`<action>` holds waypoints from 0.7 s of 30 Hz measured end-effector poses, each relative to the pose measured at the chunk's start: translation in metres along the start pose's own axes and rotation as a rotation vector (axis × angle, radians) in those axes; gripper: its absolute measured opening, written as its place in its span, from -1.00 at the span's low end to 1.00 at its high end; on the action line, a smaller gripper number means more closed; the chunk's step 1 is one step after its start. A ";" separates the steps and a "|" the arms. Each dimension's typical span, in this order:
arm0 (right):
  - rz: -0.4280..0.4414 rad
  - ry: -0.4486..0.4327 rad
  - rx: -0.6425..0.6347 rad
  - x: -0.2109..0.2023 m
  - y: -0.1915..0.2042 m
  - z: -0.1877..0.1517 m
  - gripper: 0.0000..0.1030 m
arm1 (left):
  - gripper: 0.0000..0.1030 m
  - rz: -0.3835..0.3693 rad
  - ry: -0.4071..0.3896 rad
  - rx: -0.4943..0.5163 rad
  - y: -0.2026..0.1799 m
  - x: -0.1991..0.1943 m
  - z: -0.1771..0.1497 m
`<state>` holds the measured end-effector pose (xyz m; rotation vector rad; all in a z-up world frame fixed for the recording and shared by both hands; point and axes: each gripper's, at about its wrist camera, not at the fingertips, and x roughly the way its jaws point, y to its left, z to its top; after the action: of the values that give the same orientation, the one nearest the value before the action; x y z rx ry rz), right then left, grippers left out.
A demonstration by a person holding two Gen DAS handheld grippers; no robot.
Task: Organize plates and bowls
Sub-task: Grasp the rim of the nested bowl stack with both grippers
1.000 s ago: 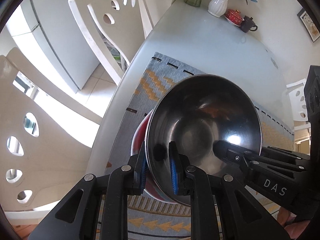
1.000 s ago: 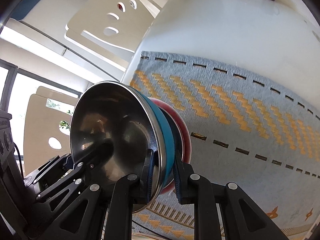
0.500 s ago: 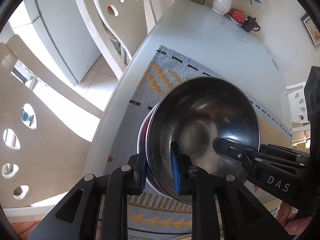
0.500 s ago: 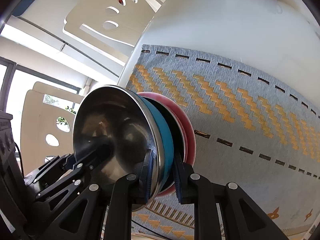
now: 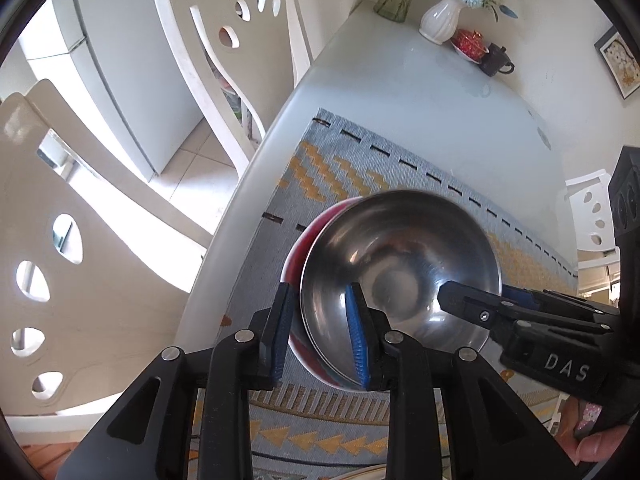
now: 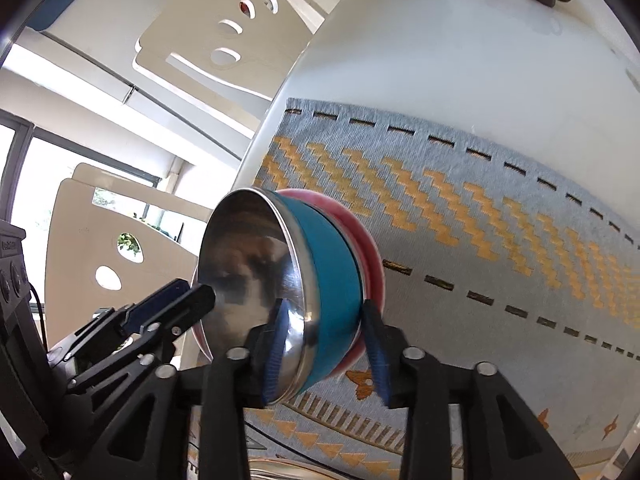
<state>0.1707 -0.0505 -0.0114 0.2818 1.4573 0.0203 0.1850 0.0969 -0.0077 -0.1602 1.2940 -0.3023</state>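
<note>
- The steel bowl with a blue outer wall (image 6: pixel 332 280) sits nested in a red bowl or plate (image 6: pixel 370 240). The stack has come down onto the grey woven mat with orange zigzags (image 6: pixel 480 208), close to the mat's left edge and the rounded left edge of the white surface (image 6: pixel 460 52); half a second back it was higher and larger in both views.
- The left gripper (image 5: pixel 320 336) straddles the near rim of the stack, and its blue-padded fingers (image 5: pixel 354 336) are opening. The outer pad shows a gap from the red rim; the inner one lies inside the steel bowl, contact unclear.
- The right gripper (image 6: pixel 324 344) is opening faster. Its fingers now stand off both the steel inside and the blue wall, with the rim between them but unpressed.
- My reading: this is the release that ends a placement, so one stack is organized. Both grippers must lift straight up, or a pad may drag the rim and tip the stack.
</note>
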 end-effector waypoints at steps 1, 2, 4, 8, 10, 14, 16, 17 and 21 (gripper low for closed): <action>0.000 -0.002 0.006 -0.002 -0.003 0.000 -0.26 | -0.53 0.003 -0.005 -0.003 0.001 -0.002 0.000; -0.003 -0.004 0.011 -0.004 -0.005 -0.001 -0.26 | -0.53 0.004 -0.007 -0.005 0.002 -0.002 0.000; -0.002 -0.006 0.025 -0.005 -0.010 -0.002 -0.26 | -0.52 0.006 -0.006 -0.020 0.007 -0.003 0.000; 0.031 -0.002 0.084 -0.005 -0.026 -0.005 -0.25 | -0.41 -0.003 0.002 -0.051 0.016 -0.001 0.001; 0.045 0.005 0.105 -0.003 -0.032 -0.006 -0.25 | -0.40 -0.007 0.009 -0.061 0.020 0.000 0.002; 0.059 0.014 0.122 0.001 -0.036 -0.006 -0.25 | -0.38 -0.022 0.021 -0.064 0.021 0.005 0.002; 0.063 0.015 0.121 0.002 -0.036 -0.006 -0.25 | -0.38 -0.028 0.026 -0.055 0.019 0.007 0.002; 0.066 0.020 0.121 0.005 -0.036 -0.006 -0.25 | -0.38 -0.030 0.029 -0.051 0.017 0.009 0.002; 0.092 0.041 0.143 0.016 -0.040 -0.007 -0.25 | -0.38 -0.042 0.052 -0.048 0.014 0.018 0.002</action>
<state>0.1592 -0.0848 -0.0353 0.4674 1.4885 -0.0033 0.1933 0.1050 -0.0276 -0.2216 1.3517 -0.3128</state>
